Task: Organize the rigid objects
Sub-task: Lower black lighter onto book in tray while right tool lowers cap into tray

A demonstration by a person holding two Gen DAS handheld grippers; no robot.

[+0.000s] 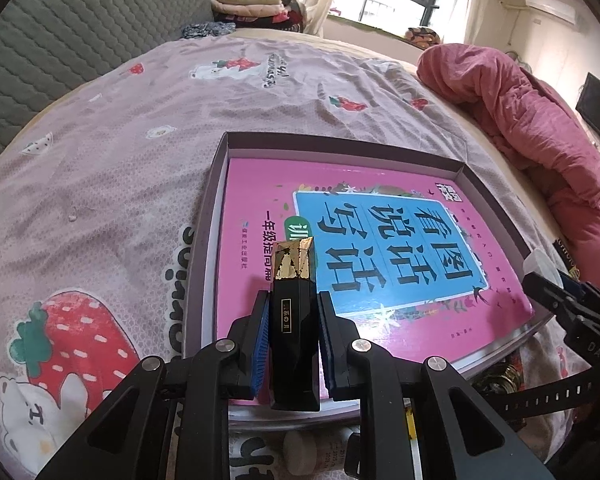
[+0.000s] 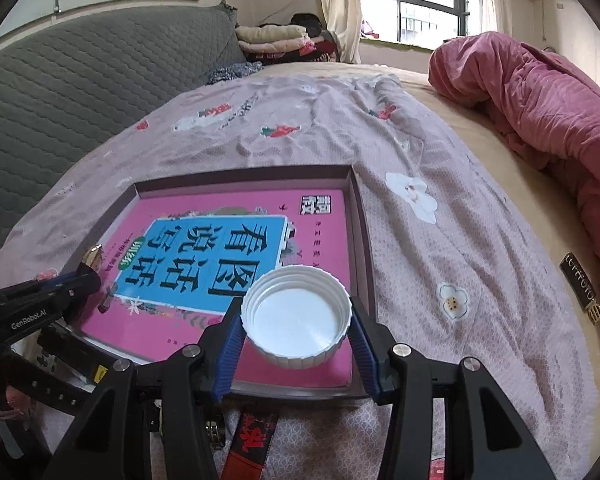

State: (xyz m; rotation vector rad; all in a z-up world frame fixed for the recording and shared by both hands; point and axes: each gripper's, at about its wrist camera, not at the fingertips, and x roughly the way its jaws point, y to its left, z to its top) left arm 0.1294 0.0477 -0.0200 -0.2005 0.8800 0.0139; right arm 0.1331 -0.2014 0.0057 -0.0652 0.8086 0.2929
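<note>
A shallow purple box (image 1: 212, 200) lies on the bed with a pink book (image 1: 256, 192) flat inside it. My left gripper (image 1: 293, 300) is shut on a black lipstick tube with a gold cap (image 1: 294, 320), held above the book's near left part. In the right wrist view my right gripper (image 2: 296, 312) is shut on a white ribbed jar lid (image 2: 296, 316), open side up, above the book's (image 2: 204, 332) near right corner inside the box (image 2: 362, 216). The left gripper shows in the right wrist view (image 2: 86, 276), and the right gripper in the left wrist view (image 1: 540, 280).
A strawberry-print sheet (image 1: 120, 184) covers the bed. A rolled pink quilt (image 2: 540, 100) lies along the right side. A grey quilted headboard (image 2: 80, 72) stands at the left. Small items (image 1: 300, 456) and a red-and-black strip (image 2: 248, 444) lie in front of the box.
</note>
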